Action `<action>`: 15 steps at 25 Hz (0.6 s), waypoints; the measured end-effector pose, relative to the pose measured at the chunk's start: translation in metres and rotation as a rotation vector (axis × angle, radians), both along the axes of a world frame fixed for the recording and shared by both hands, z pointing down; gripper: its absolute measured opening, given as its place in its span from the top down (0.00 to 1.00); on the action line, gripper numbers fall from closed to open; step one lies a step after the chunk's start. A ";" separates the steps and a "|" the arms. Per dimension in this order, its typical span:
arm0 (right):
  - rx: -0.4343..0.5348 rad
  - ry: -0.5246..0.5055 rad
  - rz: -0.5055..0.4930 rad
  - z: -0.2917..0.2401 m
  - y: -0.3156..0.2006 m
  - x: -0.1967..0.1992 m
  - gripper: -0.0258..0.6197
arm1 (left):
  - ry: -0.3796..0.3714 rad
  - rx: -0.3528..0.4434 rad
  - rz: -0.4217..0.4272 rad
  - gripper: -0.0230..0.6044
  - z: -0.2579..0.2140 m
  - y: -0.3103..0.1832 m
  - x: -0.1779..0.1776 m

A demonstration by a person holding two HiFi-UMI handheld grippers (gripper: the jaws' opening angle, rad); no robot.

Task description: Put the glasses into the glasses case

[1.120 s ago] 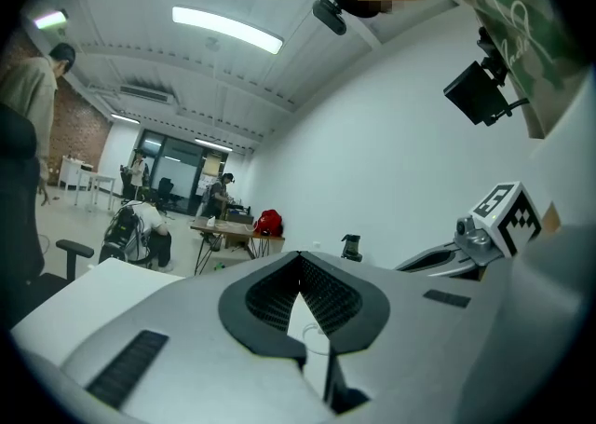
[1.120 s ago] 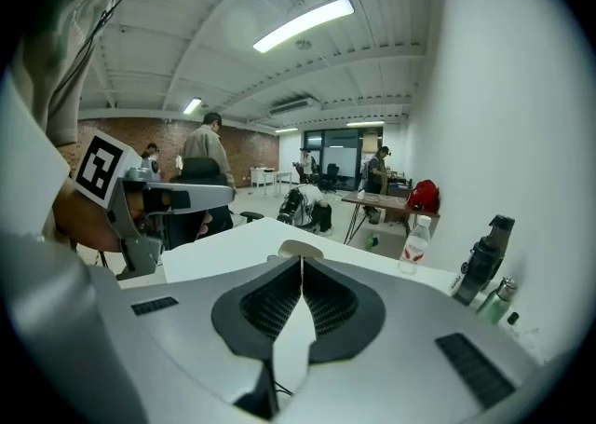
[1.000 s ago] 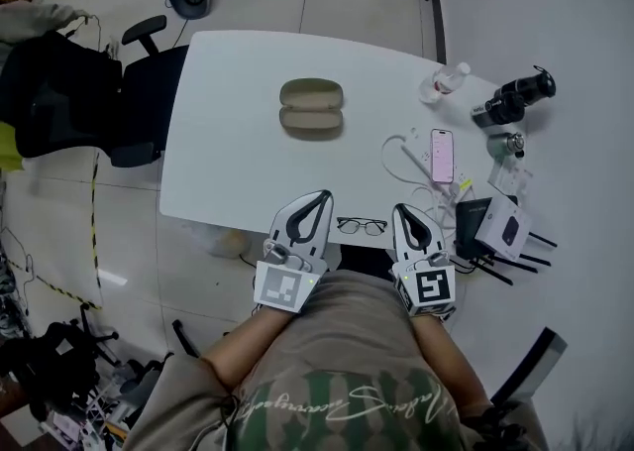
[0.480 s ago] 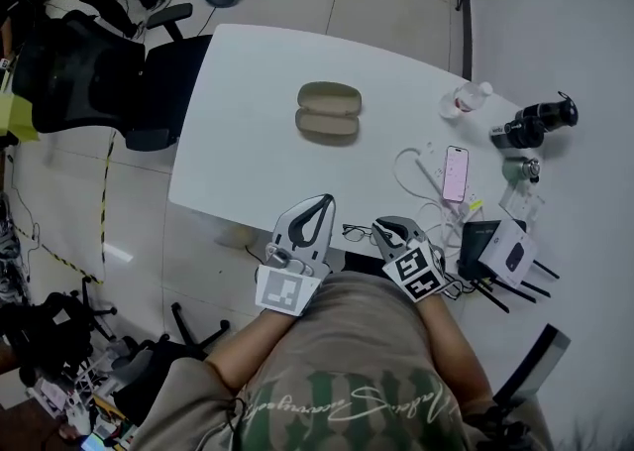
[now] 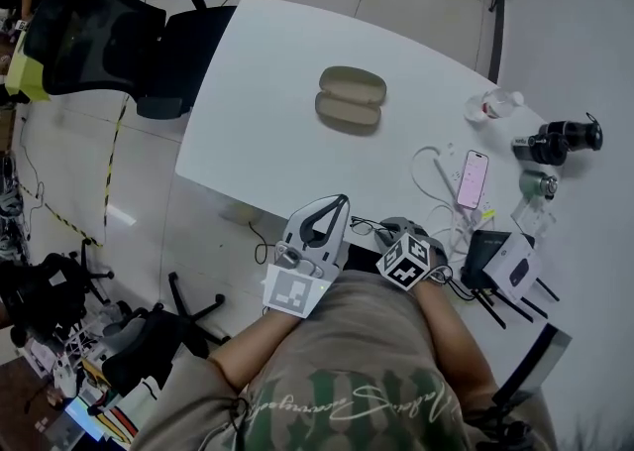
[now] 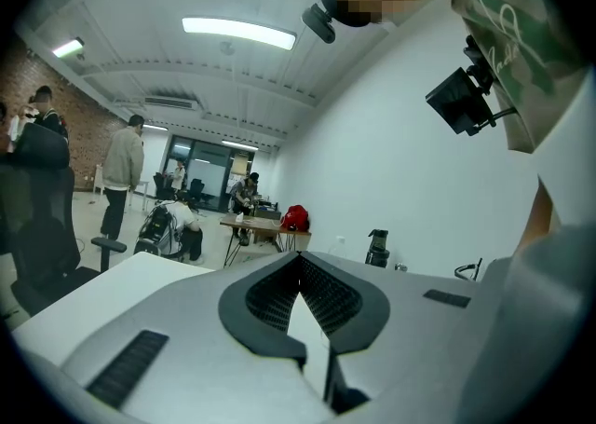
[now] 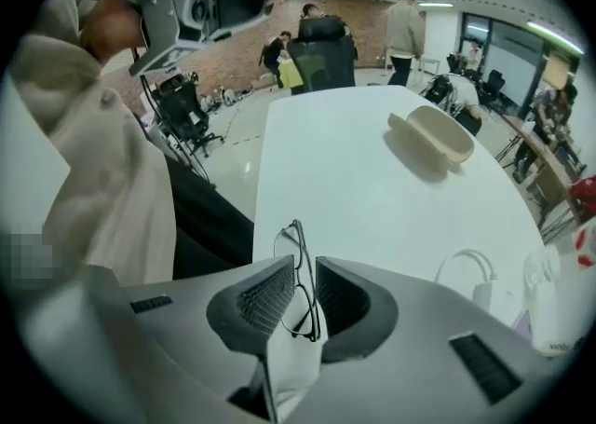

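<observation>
The thin black-framed glasses [image 5: 363, 227] lie at the near edge of the white table [image 5: 267, 122]. My right gripper [image 5: 381, 231] is turned leftward onto them. In the right gripper view the glasses [image 7: 298, 243] stand in the narrow gap of the right gripper [image 7: 305, 268], a jaw close on each side. The beige glasses case [image 5: 351, 99] lies open in the middle of the table, far from both grippers, and shows as the case [image 7: 433, 133] ahead. My left gripper [image 5: 340, 201] is shut and empty just left of the glasses, with the left gripper [image 6: 300, 262] tips together.
Right of the glasses lie a white cable [image 5: 436, 167], a pink phone [image 5: 471, 178], a clear bottle [image 5: 492, 102], a black camera [image 5: 560, 137] and a router [image 5: 510, 263]. A black office chair [image 5: 119, 33] stands at the table's left. People stand far off.
The right gripper has swung left from beside the glasses and now has them between its jaws. The head view has shifted, so the table sits further right. The left gripper kept its pose.
</observation>
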State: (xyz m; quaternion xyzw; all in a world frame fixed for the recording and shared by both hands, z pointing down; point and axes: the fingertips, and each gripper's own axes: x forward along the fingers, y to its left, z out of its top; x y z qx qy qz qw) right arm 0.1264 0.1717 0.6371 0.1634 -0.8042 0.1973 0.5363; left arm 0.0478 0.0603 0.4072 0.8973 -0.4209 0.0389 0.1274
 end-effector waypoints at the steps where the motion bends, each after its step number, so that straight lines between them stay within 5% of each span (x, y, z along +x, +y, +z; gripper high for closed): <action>1: -0.012 0.013 -0.023 0.006 0.003 -0.001 0.88 | -0.002 -0.004 -0.004 0.96 0.002 0.001 0.000; 15: -0.032 0.070 -0.201 0.048 0.018 -0.005 0.87 | -0.006 -0.041 -0.078 0.95 0.012 0.000 -0.010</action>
